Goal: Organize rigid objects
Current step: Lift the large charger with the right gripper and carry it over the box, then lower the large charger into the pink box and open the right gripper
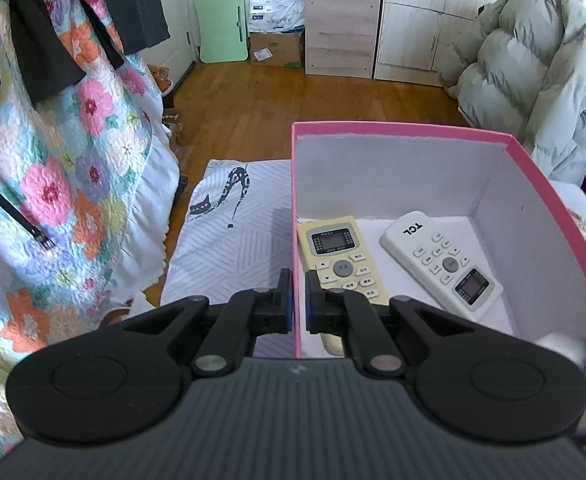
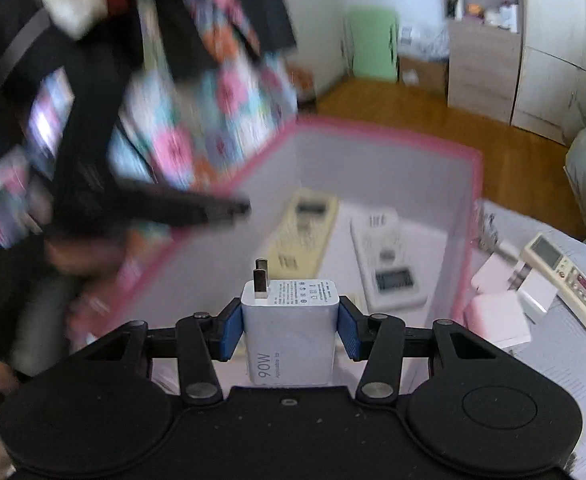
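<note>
Here, a two-handed sorting scene, labelled part by part.

Left gripper (image 1: 299, 300): jaws closed right down on the left wall of the pink box (image 1: 553, 184), one finger inside, one outside. Likely reason: steadies the box so it won't slide on the cloth while sth is dropped in.

Right gripper (image 2: 291, 322): jaws abt half open, blue pads pressed on both flat sides of the white charger (image 2: 289, 320). Held across its width, prongs pointing fwd and away from the hand, so it can prob. be let go into the box w/o re-gripping.

Charger, position: in the air above the near edge of the pink box, not yet inside; box floor shows beyond it.

Charger, look: white rectangular block, rounded edges, two dark metal prongs on the far face, fine grey print beside them, "90W" in grey on the top face. Hard, smooth plastic; judged unlikely to deform, could slip if pads loosen.

Box contents: yellowish remote (image 1: 343, 258) along the left wall, white remote (image 1: 443, 260) w/ "TCL" to its right, lying slantwise; the two apart, bare floor between and in front.

Still outside: cream remote (image 2: 565, 280) and pale pink-and-white boxes (image 2: 497, 312) on the light striped cloth (image 2: 565, 356) right of the box.

Surface: patterned cloth (image 1: 233, 240); what lies under it can't be told.

Stage (judgement): part done; two items in, charger next, others waiting.

Blur: right view smeared at left, detail there unreadable.
</note>
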### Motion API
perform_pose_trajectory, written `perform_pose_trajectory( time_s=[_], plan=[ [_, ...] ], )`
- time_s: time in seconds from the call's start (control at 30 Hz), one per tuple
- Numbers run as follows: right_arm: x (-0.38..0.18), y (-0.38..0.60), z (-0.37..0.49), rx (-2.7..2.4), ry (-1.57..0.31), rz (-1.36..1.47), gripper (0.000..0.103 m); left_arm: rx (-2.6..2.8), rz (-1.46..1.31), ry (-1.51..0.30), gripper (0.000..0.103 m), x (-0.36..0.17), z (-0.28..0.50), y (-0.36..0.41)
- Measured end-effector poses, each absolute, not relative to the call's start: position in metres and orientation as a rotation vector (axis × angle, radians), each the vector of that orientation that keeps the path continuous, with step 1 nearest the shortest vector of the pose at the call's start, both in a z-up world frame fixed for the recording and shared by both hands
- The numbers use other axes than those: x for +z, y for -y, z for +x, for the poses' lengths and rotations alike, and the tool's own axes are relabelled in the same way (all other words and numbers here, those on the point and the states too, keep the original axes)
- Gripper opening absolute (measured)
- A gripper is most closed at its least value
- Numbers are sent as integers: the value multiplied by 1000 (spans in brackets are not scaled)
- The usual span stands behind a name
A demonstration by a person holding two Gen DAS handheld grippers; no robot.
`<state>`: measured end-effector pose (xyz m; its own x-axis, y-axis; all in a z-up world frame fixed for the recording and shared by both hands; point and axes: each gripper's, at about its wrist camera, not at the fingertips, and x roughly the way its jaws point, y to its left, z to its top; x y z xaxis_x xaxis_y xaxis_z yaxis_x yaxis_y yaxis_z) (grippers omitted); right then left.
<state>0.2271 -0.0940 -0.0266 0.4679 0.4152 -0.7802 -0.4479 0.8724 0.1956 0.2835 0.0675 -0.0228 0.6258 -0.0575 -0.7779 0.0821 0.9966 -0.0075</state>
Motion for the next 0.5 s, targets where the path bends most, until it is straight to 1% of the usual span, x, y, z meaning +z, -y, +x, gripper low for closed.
perform_pose_trajectory(
  time_s=[0.17,0.3,0.5],
  plan=[
    [-47,72,242,630,-1093,-128,54,-91,16,-889,5,-24,283,-70],
    [-63,62,254,633,-1252,-126,54,-87,41,-887,5,-24,283,-68],
    [-79,35,269,614,-1382,-99,54,-86,40,-877,5,-23,280,-66]
  ],
)
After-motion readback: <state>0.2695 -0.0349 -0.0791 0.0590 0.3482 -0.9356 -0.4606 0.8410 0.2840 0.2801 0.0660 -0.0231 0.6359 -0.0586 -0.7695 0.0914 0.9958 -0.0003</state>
